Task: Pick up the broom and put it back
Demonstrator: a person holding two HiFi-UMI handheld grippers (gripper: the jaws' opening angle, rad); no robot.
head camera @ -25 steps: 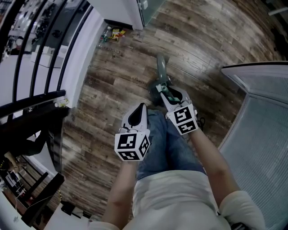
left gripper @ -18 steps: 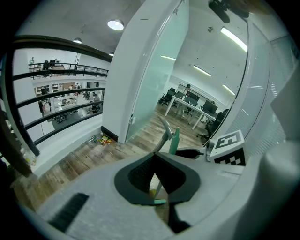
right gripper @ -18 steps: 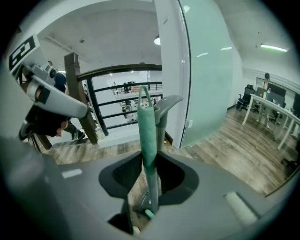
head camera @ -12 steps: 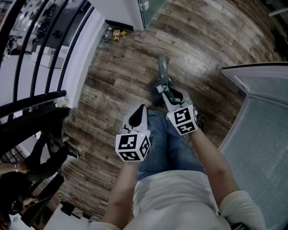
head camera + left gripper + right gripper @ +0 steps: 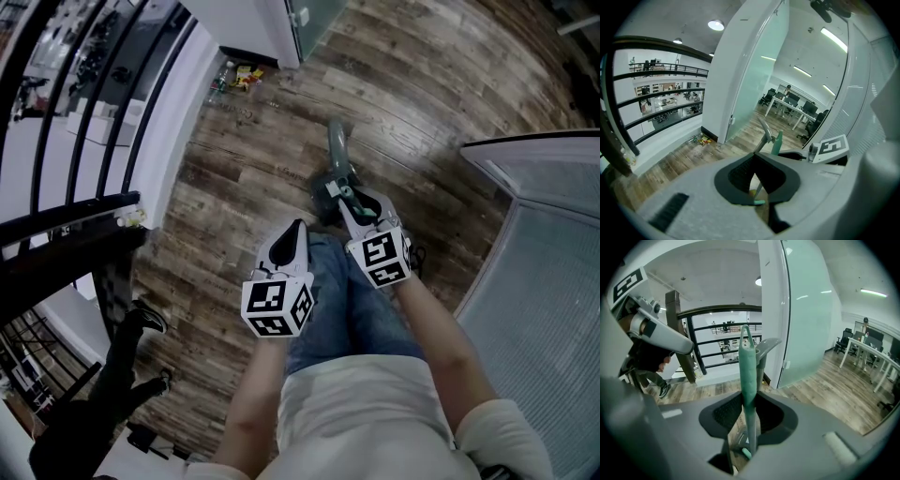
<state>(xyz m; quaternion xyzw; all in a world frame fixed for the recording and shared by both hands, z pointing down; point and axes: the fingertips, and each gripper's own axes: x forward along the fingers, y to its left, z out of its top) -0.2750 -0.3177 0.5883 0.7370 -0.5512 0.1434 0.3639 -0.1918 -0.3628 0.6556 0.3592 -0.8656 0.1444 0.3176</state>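
Above the wooden floor (image 5: 253, 159), just ahead of the wearer's jeans (image 5: 352, 300), the right gripper (image 5: 357, 201) has the broom (image 5: 748, 371) by its green handle: the jaws have just been closing and stand partly apart, both pads pressed on the handle, which runs upright between them and ends in a loop at the top. A grey handle (image 5: 765, 348) rises close behind the green one, and a dark base shows against the planks by the gripper's tips. Beside it, the left gripper (image 5: 295, 228) hangs clear of the broom, its jaws drawn together on nothing. A frosted glass panel (image 5: 806, 310) stands beyond the broom, and a black railing (image 5: 84, 103) runs along the left
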